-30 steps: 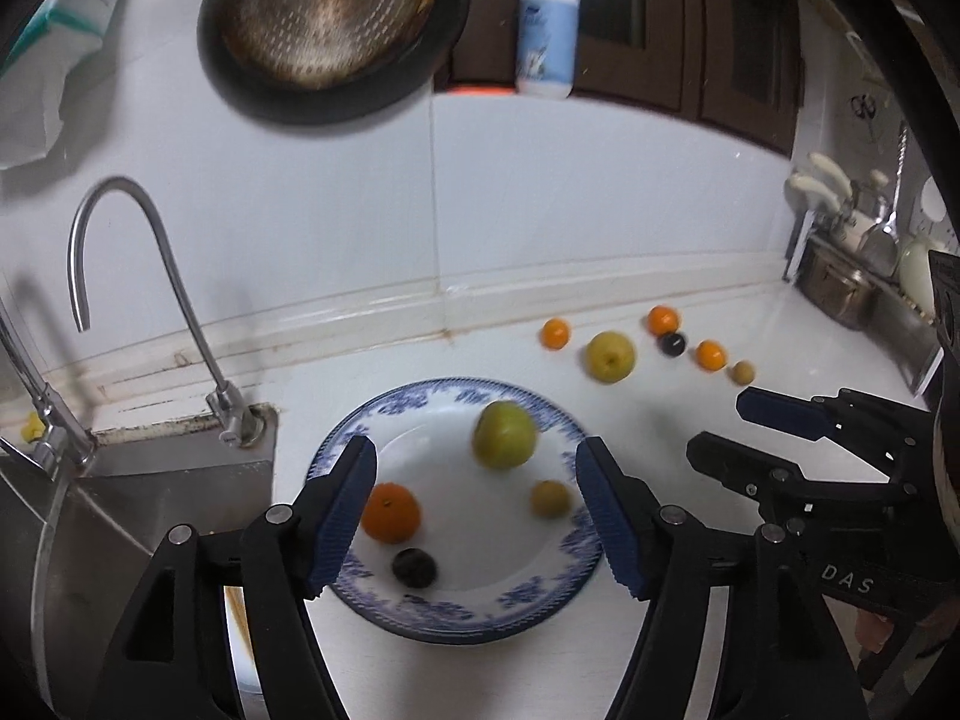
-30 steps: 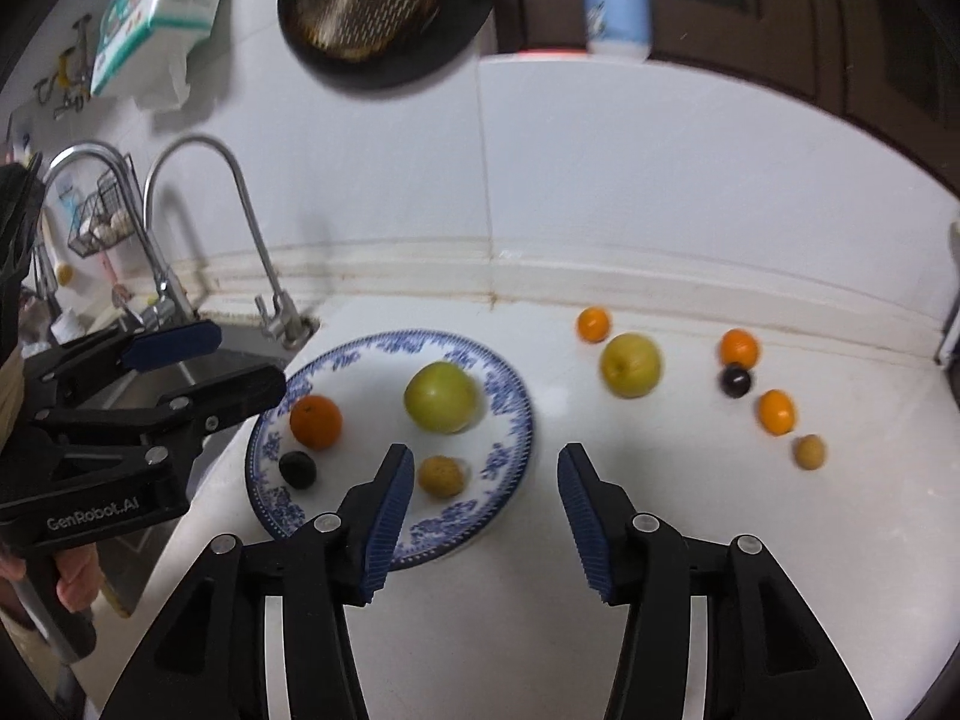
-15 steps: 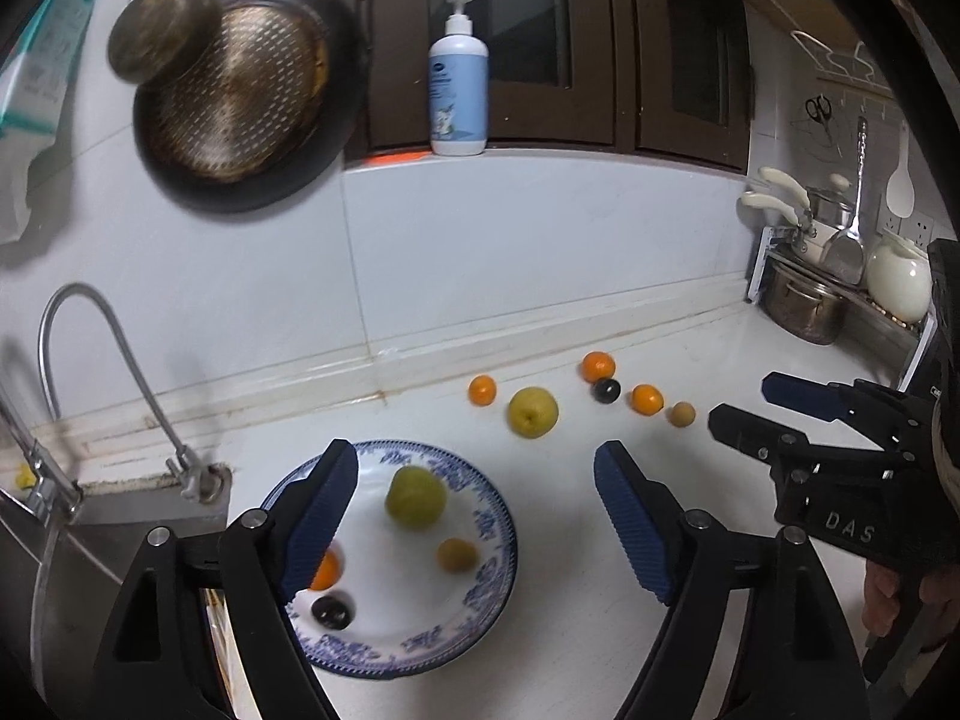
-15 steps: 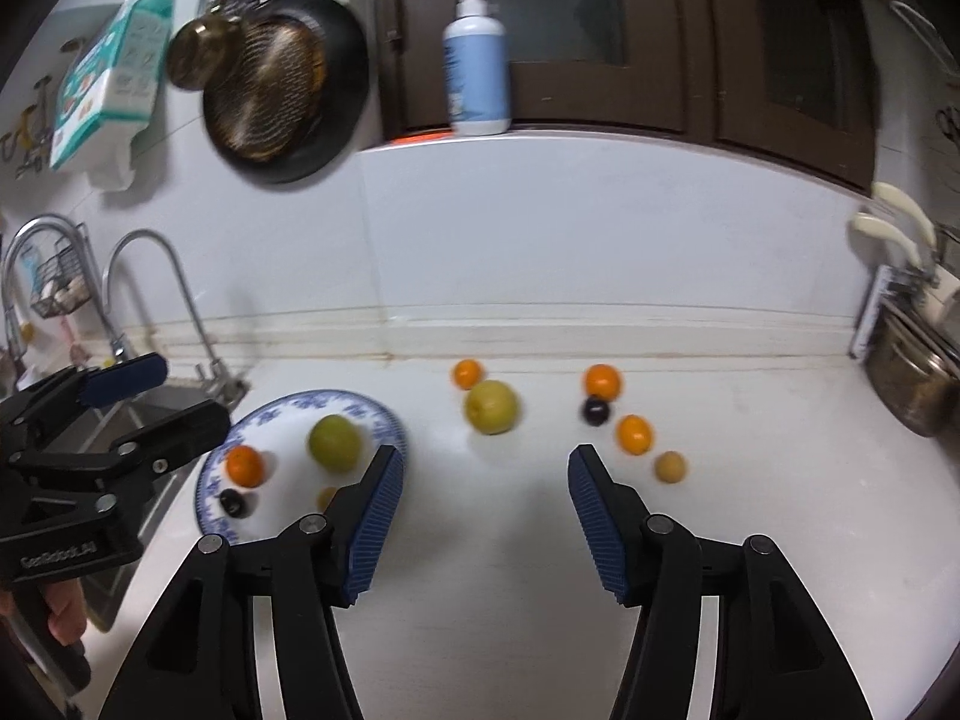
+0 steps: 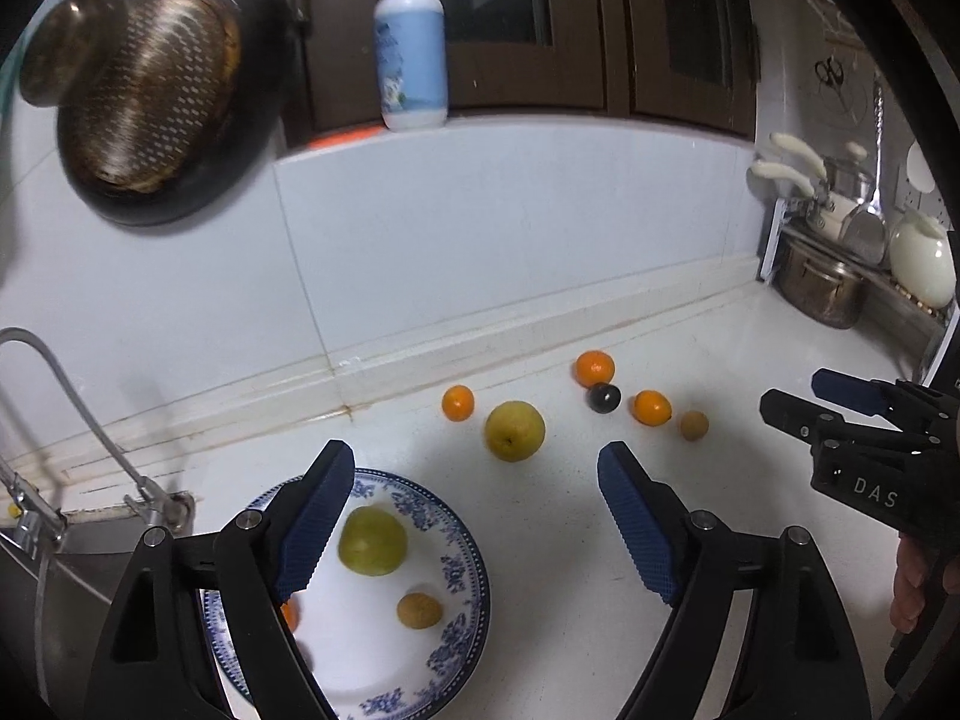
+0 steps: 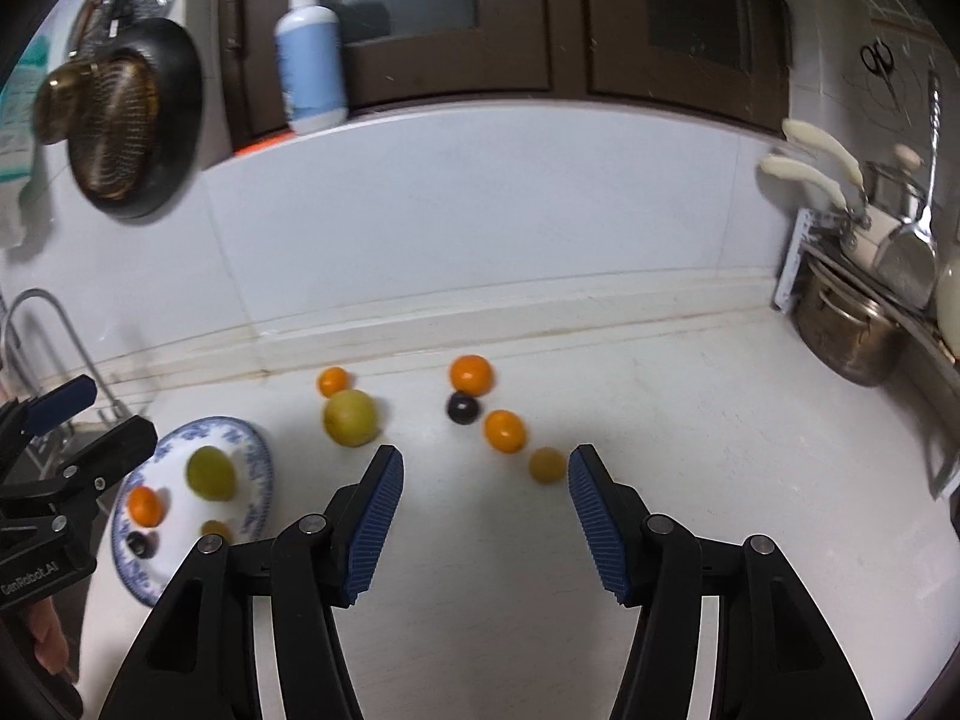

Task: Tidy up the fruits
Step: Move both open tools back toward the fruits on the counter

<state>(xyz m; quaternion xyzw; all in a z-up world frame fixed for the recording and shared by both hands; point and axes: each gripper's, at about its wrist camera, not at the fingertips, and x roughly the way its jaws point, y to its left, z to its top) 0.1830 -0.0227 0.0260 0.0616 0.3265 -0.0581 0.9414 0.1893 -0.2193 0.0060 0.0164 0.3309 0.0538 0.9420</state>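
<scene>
So 4 fruits sit on the plate (image 6: 259, 450), 6 wait on the surface (image 6: 690, 450); both grippers' fingers open, empty.

Ahead of me a white bench (image 5: 540, 570) runs to a white tiled wall (image 5: 480, 228), with dark wooden cabinet doors (image 6: 660, 18) above. A dark pan (image 5: 162, 102) hangs on the wall to my left above a curved steel tap (image 5: 90, 420), a pump bottle (image 5: 411, 54) stands on the ledge, and a steel pot (image 6: 852, 330) sits in the right corner.
</scene>
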